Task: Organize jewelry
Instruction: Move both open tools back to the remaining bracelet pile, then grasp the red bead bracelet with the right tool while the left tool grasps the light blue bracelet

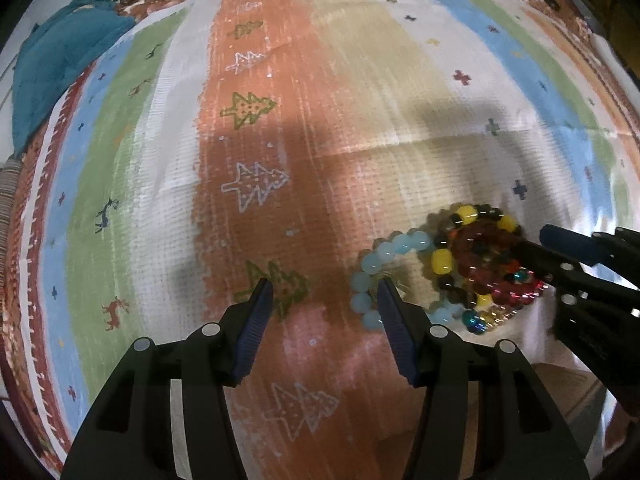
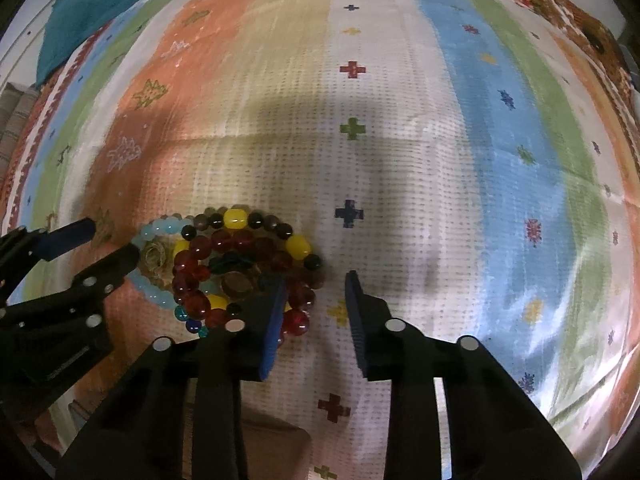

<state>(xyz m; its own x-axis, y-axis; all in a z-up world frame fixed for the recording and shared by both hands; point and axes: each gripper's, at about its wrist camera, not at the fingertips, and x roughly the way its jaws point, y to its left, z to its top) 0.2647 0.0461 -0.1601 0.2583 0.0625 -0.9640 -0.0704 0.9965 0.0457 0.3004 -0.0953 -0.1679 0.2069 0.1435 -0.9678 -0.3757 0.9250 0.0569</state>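
A pile of bead bracelets [image 1: 472, 268] lies on a striped cloth: a pale blue one [image 1: 384, 256], a red one [image 1: 476, 256], a dark one with yellow beads [image 1: 442, 261], and small mixed beads. My left gripper [image 1: 325, 292] is open and empty just left of the pile, its right finger at the blue beads. My right gripper [image 2: 316, 284] is open, its left finger [image 2: 276, 312] over the red bracelet [image 2: 200, 276] at the pile's right edge [image 2: 298, 246]. Each gripper shows in the other's view: the right one [image 1: 560, 252], the left one [image 2: 104, 248].
The striped, patterned cloth [image 1: 320, 80] covers the whole surface. A teal cloth [image 1: 60, 60] lies bunched at the far left corner; it also shows in the right wrist view [image 2: 92, 4].
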